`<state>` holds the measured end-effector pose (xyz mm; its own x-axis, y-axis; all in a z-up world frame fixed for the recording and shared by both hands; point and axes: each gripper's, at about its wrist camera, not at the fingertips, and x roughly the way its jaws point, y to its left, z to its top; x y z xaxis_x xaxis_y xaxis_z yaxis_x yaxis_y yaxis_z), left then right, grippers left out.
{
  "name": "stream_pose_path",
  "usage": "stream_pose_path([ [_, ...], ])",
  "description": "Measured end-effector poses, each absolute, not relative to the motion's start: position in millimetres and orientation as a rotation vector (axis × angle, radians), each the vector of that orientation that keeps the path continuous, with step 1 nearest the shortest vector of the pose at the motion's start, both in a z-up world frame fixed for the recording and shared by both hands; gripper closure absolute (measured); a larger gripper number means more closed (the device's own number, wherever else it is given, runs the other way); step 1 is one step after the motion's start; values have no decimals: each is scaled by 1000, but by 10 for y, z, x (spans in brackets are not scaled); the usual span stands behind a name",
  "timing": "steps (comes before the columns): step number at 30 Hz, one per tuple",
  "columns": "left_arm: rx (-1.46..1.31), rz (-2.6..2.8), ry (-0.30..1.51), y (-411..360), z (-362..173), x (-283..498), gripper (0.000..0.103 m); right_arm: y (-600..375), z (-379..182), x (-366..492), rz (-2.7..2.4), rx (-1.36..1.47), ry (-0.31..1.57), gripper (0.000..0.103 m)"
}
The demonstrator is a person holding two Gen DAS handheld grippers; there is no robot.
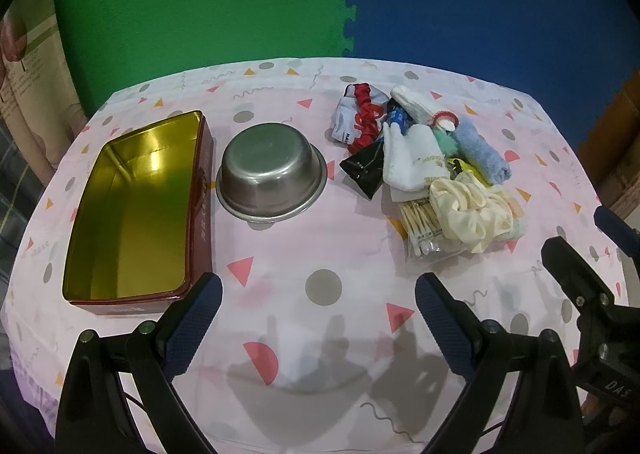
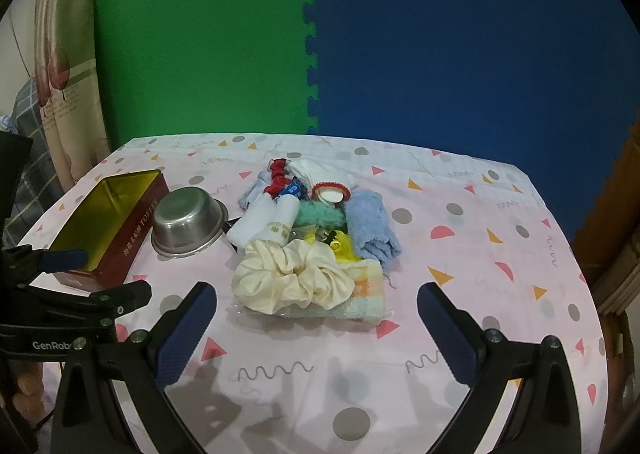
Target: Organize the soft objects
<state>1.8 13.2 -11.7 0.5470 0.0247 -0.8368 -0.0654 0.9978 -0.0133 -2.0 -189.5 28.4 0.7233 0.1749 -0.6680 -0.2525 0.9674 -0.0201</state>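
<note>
While both grippers hover agape, the cream scrunchie (image 2: 292, 280) tops the pile.

Bare tablecloth (image 1: 320, 318) is lying open directly ahead of the left gripper (image 1: 318, 314), between its spread fingers. Ahead-left, the open tin (image 1: 132, 214) is standing close, and the steel bowl (image 1: 272, 170) is sitting just beside it. The heap of soft things (image 2: 312, 254) is crowding the ground just ahead of the right gripper (image 2: 316, 320); cloth to its right is lying free.
</note>
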Motion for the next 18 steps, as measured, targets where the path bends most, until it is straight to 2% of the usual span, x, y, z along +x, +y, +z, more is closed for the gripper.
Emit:
stream_pose_path([
  [18,-41,59,996,129,-172,17,7,-1841,265,-32,247,-118,726,0],
])
